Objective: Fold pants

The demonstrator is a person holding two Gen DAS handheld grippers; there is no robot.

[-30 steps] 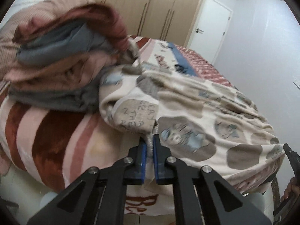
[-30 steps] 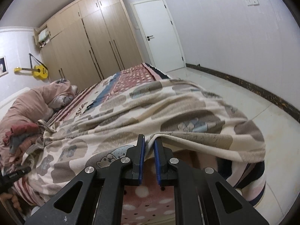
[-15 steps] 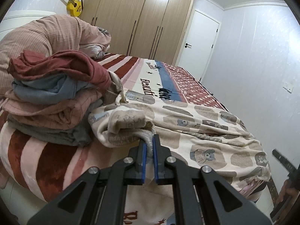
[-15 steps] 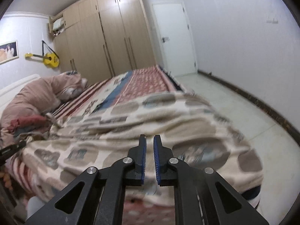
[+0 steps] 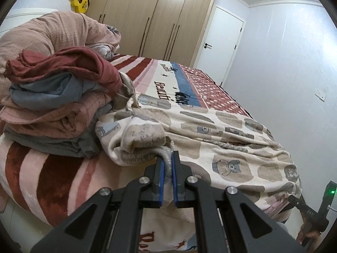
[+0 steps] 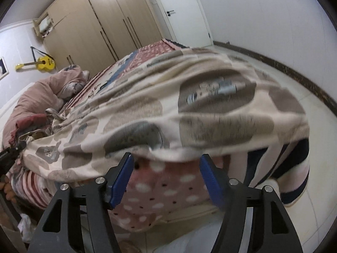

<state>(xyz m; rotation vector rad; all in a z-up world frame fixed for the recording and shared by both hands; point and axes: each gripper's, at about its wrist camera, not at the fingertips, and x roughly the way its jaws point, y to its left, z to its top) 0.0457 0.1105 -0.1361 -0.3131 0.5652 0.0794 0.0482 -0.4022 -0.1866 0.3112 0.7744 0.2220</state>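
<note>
The cream pants [image 5: 210, 135] with grey bear patches lie spread across the near end of the bed. My left gripper [image 5: 167, 164] is shut on a bunched edge of the pants near the clothes pile. In the right wrist view the pants [image 6: 189, 109] drape over the bed's corner, blurred. My right gripper [image 6: 166, 168] hovers just below their hanging hem with its jaws opening. Nothing sits between its blue pads [image 6: 122, 177], and the cloth is free of them.
A pile of folded clothes [image 5: 54, 105], red, blue, pink and grey, sits left of the pants. A striped and dotted blanket [image 5: 189, 80] covers the bed. A pink duvet [image 5: 52, 29], wardrobe [image 5: 151, 14] and door [image 5: 219, 42] stand beyond. Tiled floor [image 6: 294, 97] lies to the right.
My right gripper let go of the pants' edge, spread its jaws and dropped lower by the bed's corner. The left gripper keeps its grip, and the raised cloth has settled flatter on the bed.
</note>
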